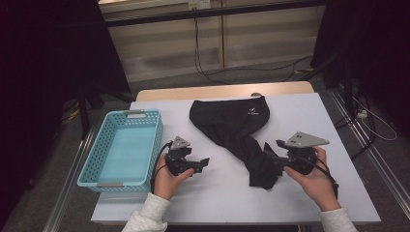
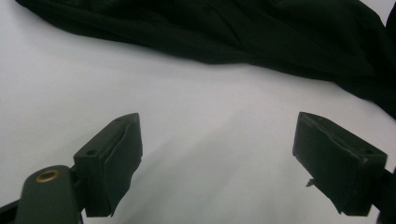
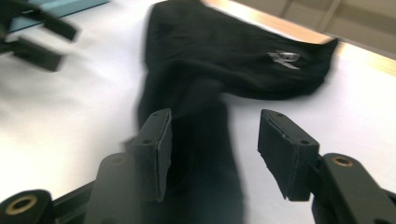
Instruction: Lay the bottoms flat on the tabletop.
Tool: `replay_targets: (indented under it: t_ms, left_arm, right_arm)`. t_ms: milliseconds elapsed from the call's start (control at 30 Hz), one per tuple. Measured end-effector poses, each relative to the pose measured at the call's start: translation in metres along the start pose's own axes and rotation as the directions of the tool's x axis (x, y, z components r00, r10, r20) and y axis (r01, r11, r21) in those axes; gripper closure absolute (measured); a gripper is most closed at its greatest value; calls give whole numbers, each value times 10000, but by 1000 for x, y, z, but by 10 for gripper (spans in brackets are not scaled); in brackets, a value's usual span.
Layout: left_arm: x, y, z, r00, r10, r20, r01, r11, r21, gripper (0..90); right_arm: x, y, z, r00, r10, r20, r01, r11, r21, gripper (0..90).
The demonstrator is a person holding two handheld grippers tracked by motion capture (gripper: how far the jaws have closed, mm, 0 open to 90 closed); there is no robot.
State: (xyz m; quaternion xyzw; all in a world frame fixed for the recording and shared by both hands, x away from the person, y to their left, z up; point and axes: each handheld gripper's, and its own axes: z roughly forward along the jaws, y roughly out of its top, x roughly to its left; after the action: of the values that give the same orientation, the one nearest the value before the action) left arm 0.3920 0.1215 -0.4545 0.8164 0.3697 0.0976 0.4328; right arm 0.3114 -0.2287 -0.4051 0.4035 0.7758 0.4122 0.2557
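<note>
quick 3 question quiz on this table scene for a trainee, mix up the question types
1. True or false: the black garment lies inside the turquoise basket.
2. Multiple choice: what lies between the jaws of the right gripper? A) a limb of the black garment, not pinched B) the basket's rim C) a cable
3. Short answer: what does the left gripper have between its open jaws?

Key:
1. False. The garment is spread on the white table, to the right of the basket.
2. A. The jaws stand apart on either side of the cloth.
3. Nothing but bare table; the garment lies beyond the jaw tips.
</note>
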Motion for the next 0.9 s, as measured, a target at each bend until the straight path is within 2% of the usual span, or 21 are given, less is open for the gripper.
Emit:
replay_targets:
  t_ms: [67,167,233,300,333,467,500,533,667,700,767,900]
  left_arm:
    - [0,0,0,10000,11,8,-11,10000,-5,158]
    - [0,-1,1,10000,-67,11,67,10000,-23,158]
    - [0,-1,0,10000,-53,-3,53,10000,-13,158]
    - [0,-1,0,10000,-53,9,53,10000,-22,158]
    - [0,-1,0,10000,-42,7,42,10000,-10,158]
    - [0,-1,0,10000,-71,23,71,10000,-35,158]
    - [0,-1,0,10000,-62,12,62,10000,-11,158]
    - [0,-1,0,10000,-50,-2,50,10000,-4,158]
    - [0,-2,0,10000,-63,22,63,10000,-11,158]
    - [0,-2,0,10000,-43,26,43,10000,5,158]
    - [-1,-2,1,10000,-30,33,30,10000,24,158]
    - [-1,-2,2,10000,12,67,-13,10000,87,158]
  right_arm:
    - [8,2,4,9995,-278,-179,280,9996,92,444]
    - [17,0,13,9979,-370,-540,387,9988,313,441]
    - [22,-5,23,9958,-560,-721,611,9956,705,447]
    - [24,-11,31,9953,-696,-670,765,9914,1062,483]
    - [25,-14,35,9950,-761,-647,834,9893,1199,510]
    - [23,-22,42,9950,-766,-640,852,9858,1449,791]
    - [22,-24,43,9947,-788,-657,887,9823,1652,852]
    - [20,-25,43,9950,-796,-596,884,9825,1641,884]
    - [9,-21,32,9986,-407,-326,441,9927,1127,894]
    - [3,-20,27,9997,-229,-124,239,9958,880,895]
    - [-8,-21,21,9999,65,131,-75,9973,725,896]
    - [-27,-32,16,9950,244,973,-322,9963,798,897]
